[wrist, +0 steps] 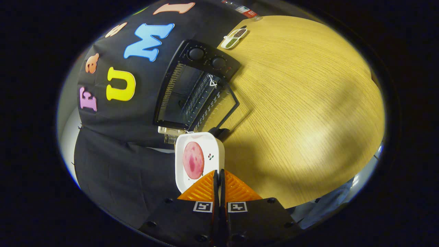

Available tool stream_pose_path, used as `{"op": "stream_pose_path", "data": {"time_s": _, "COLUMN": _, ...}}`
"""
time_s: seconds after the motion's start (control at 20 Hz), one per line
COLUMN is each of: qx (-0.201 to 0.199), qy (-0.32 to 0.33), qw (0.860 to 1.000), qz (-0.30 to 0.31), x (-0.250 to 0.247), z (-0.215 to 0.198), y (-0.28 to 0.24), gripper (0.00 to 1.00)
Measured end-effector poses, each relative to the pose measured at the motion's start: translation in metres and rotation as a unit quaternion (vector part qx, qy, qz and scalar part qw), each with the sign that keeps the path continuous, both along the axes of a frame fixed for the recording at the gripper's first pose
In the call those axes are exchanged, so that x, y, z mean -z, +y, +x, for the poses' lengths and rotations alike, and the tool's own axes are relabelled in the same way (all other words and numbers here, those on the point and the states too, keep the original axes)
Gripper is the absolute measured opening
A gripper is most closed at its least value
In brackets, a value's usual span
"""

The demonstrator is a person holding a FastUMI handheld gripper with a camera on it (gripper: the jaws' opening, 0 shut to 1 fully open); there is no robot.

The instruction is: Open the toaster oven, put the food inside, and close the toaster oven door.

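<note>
My gripper (218, 172) is shut on the near rim of a white square plate (214, 145). A round pink slice of meat (193, 160) lies on the plate. Beyond the plate stands the black toaster oven (171, 92) with its glass door (219, 106) swung fully open over the wooden table (301, 103). A wire rack (197, 94) shows in the dark cavity. Two round knobs (196, 54) sit on the oven's control panel. The plate's far edge is close to the oven's front corner and the door's edge.
A small divided dish (234, 37) with dark and green fillings sits on the table beyond the oven. A bottle (245, 10) lies farther back. Black cloth hangs behind and beside the oven. A broad stretch of tabletop spreads past the open door.
</note>
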State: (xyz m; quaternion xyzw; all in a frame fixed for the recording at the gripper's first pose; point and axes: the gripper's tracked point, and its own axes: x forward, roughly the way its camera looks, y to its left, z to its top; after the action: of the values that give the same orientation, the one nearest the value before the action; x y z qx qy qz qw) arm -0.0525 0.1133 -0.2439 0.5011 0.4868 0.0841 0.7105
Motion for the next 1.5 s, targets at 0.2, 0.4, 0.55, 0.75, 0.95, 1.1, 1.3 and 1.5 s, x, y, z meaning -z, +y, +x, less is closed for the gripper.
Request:
{"op": "stream_pose_path", "data": {"time_s": 0.2, "qx": 0.047, "qy": -0.013, "qw": 0.999, "qz": 0.014, "x": -0.014, "z": 0.023, "y": 0.020, "gripper": 0.02}}
{"op": "stream_pose_path", "data": {"time_s": 0.4, "qx": 0.094, "qy": -0.016, "qw": 0.995, "qz": 0.030, "x": -0.019, "z": 0.046, "y": 0.036, "gripper": 0.02}}
{"op": "stream_pose_path", "data": {"time_s": 0.55, "qx": 0.125, "qy": -0.015, "qw": 0.992, "qz": 0.011, "x": -0.013, "z": 0.065, "y": 0.040, "gripper": 0.02}}
{"op": "stream_pose_path", "data": {"time_s": 0.75, "qx": 0.162, "qy": -0.002, "qw": 0.987, "qz": 0.006, "x": -0.003, "z": 0.094, "y": 0.051, "gripper": 0.02}}
{"op": "stream_pose_path", "data": {"time_s": 0.95, "qx": 0.188, "qy": 0.003, "qw": 0.982, "qz": 0.010, "x": 0.005, "z": 0.123, "y": 0.061, "gripper": 0.02}}
{"op": "stream_pose_path", "data": {"time_s": 1.1, "qx": 0.218, "qy": 0.018, "qw": 0.976, "qz": 0.011, "x": 0.013, "z": 0.144, "y": 0.065, "gripper": 0.02}}
{"op": "stream_pose_path", "data": {"time_s": 1.3, "qx": 0.251, "qy": 0.030, "qw": 0.967, "qz": 0.021, "x": 0.023, "z": 0.172, "y": 0.068, "gripper": 0.02}}
{"op": "stream_pose_path", "data": {"time_s": 1.5, "qx": 0.292, "qy": 0.030, "qw": 0.956, "qz": 0.004, "x": 0.033, "z": 0.199, "y": 0.058, "gripper": 0.02}}
